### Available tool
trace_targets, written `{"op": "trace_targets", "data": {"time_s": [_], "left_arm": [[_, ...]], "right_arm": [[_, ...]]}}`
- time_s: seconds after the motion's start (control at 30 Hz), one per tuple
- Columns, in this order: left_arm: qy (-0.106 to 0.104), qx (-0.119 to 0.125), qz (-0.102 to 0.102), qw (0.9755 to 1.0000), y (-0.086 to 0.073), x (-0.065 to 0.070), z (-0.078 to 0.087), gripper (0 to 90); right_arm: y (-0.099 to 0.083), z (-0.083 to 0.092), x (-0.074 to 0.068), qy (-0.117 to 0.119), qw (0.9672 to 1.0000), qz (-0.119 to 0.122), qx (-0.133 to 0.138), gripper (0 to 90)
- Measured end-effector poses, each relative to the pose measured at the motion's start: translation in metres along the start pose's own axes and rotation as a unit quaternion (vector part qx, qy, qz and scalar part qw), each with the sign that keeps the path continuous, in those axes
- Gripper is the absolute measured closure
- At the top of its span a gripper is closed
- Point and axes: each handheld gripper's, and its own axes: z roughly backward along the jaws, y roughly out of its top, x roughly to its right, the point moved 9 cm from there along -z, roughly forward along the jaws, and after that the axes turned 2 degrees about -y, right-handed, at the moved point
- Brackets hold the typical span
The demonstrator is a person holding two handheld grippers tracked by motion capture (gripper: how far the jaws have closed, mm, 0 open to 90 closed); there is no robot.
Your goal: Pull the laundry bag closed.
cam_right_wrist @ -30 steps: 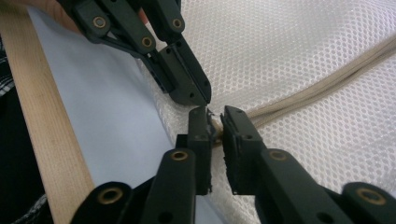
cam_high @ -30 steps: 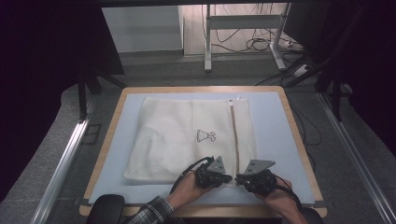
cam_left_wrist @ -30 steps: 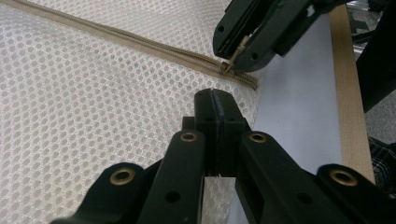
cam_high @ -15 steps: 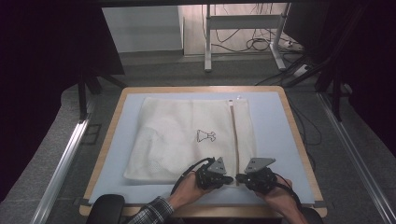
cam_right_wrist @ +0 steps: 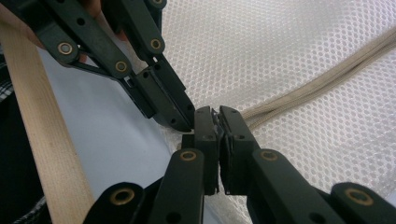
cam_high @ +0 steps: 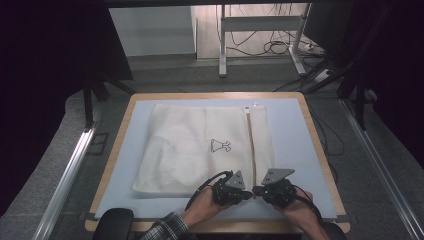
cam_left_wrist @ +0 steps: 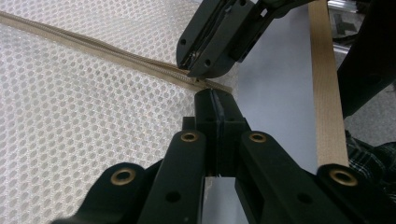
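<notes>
Zipper (cam_high: 251, 150) runs straight away across the mesh laundry bag (cam_high: 190, 150); left gripper (cam_high: 248, 191) and right gripper (cam_high: 256, 190), tips touching, pinch its near end, jaws closed.

A white mesh bag (cam_high: 200, 150) with a honeycomb weave lies on the pale blue mat (cam_high: 295, 150), which has a light wood rim. On the bag, a beige zipper (cam_high: 251, 150) runs lengthwise beside a small black outline print (cam_high: 220, 146). Both grippers are black with brass rivets.
</notes>
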Motion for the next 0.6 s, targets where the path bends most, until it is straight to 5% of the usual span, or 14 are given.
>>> {"op": "trace_targets", "data": {"time_s": [0.6], "left_arm": [[-0.003,-0.003,-0.005,1.0000,-0.0006,-0.0007,0.0001,90.0]], "right_arm": [[0.0024,-0.0042,0.0047,-0.009,0.9997,0.020,-0.008,86.1]]}}
